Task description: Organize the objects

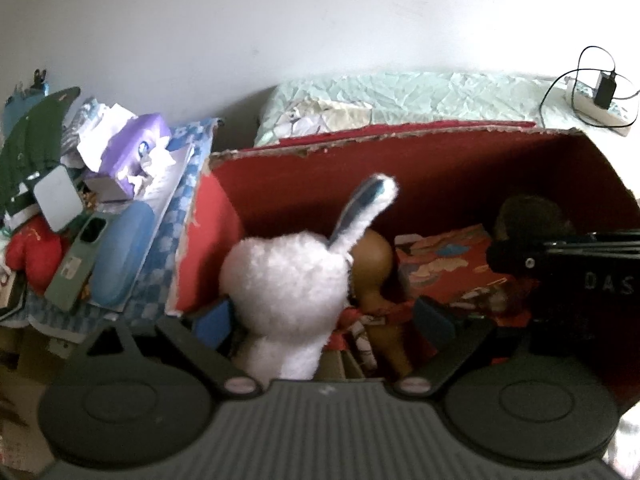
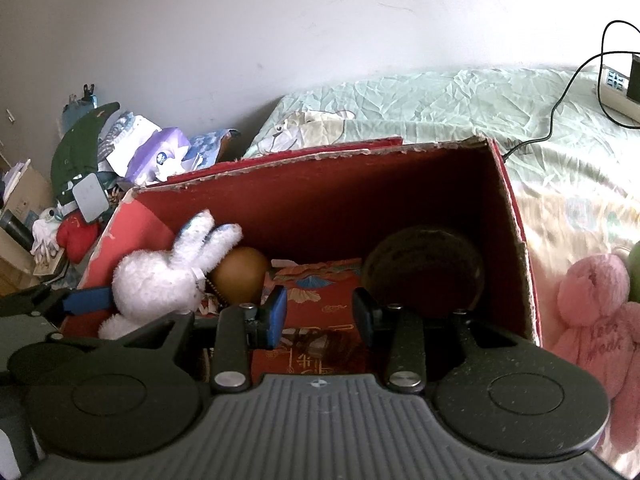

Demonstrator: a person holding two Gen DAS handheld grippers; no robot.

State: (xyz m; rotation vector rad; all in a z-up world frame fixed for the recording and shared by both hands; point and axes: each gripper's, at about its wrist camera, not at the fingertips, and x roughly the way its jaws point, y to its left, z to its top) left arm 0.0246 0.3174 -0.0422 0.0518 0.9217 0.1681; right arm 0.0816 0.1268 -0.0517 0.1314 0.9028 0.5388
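A white plush rabbit [image 1: 286,280] lies inside the red cardboard box [image 1: 440,168], at its left end. My left gripper [image 1: 324,320] is open, its blue-padded fingers [image 1: 216,316] on either side of the rabbit with a wide gap on the right. The rabbit also shows in the right wrist view [image 2: 160,276], beside a brown gourd [image 2: 240,276]. My right gripper [image 2: 320,312] is open and empty over a red patterned packet [image 2: 320,304] in the box [image 2: 360,184]. A dark round object [image 2: 424,268] sits at the box's right end.
A pink plush toy [image 2: 596,320] lies on the bed right of the box. A pale green sheet [image 2: 440,100] covers the bed. A power strip with charger and cable [image 2: 620,84] lies at the far right. A cluttered pile [image 1: 80,200] stands left of the box.
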